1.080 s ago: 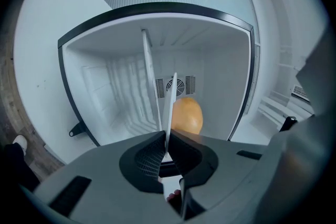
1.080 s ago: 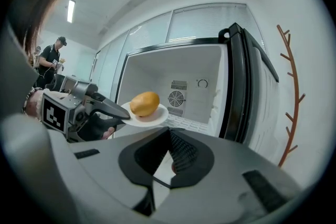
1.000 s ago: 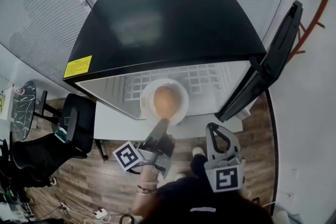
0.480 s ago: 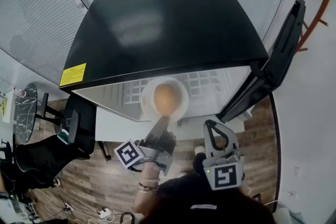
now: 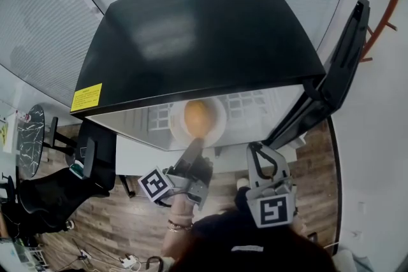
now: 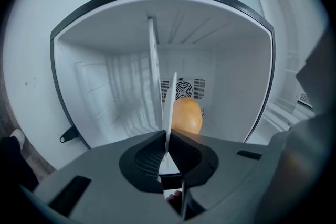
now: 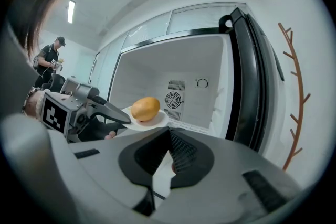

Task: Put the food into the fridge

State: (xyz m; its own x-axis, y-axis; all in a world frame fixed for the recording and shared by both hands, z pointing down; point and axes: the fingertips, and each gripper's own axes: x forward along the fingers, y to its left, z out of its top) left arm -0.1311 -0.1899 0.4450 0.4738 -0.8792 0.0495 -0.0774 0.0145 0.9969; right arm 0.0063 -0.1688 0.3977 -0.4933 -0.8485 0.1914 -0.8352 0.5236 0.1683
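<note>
Left gripper (image 5: 196,144): fingers pinched narrow on near rim of white plate (image 5: 178,129). Plate held level, partly inside open fridge (image 5: 204,35). Orange-yellow fruit (image 5: 197,114) sits loose at plate centre; it's round and smooth, likely to roll if plate tips. Plate looks stiff, slick, breakable. Rim pinch is only hold, so keep flat and go slow. Right gripper (image 5: 258,150) hangs below, near open door (image 5: 341,67): fingers together, nothing between.
</note>
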